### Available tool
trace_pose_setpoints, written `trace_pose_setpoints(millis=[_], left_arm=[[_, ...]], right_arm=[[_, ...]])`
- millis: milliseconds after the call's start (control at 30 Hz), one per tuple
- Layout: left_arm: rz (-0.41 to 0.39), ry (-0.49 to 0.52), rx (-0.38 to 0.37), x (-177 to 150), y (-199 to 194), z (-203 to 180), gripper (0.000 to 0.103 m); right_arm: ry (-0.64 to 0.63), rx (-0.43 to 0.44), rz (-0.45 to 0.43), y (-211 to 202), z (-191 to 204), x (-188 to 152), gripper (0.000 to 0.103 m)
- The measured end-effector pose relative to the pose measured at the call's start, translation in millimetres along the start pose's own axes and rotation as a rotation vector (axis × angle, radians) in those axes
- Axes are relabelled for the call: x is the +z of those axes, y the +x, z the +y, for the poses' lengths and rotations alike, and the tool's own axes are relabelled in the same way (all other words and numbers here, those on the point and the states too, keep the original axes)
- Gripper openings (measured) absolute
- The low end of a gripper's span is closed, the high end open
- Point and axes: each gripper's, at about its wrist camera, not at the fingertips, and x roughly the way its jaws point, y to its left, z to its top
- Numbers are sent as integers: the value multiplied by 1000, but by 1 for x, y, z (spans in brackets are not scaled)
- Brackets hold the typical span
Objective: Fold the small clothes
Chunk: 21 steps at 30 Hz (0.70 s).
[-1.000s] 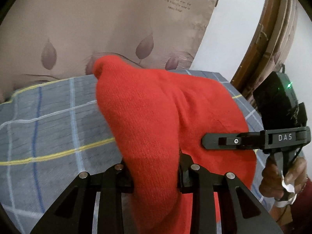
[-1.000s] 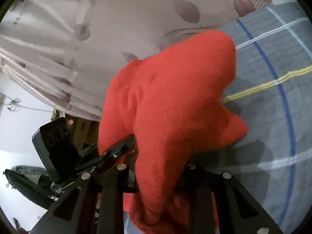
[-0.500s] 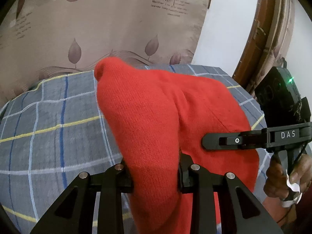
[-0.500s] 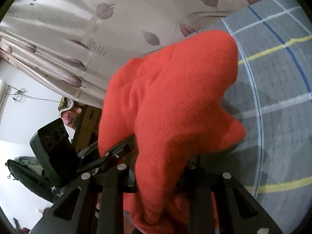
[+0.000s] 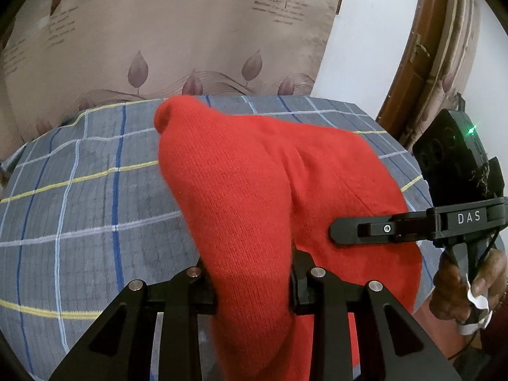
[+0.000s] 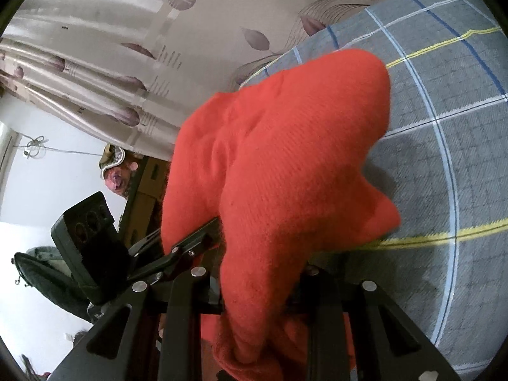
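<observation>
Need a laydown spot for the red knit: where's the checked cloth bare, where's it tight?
Bare: the checked cloth left of the red knit, out to the curtain. Tight: the right side, where the right gripper and the hand crowd the knit, itself clamped in the left gripper.

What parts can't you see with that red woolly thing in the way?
- Left wrist view: the red knitted garment hides the left gripper jaws' tips and the grey checked cloth behind.
- Right wrist view: it covers the right gripper jaws; its lower end is cut off.
</observation>
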Motion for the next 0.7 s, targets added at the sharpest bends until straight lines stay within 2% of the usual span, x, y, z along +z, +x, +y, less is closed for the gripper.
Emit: trace_pose_setpoints(millis=[267,700], left_arm=[[8,-19,-1,-17,-6,3,31],[22,-9,17,-45,10,7,33]], right_arm=[[-8,-6,19,6,1,-13,23],[11,-33,43,18,-17,-31,24]])
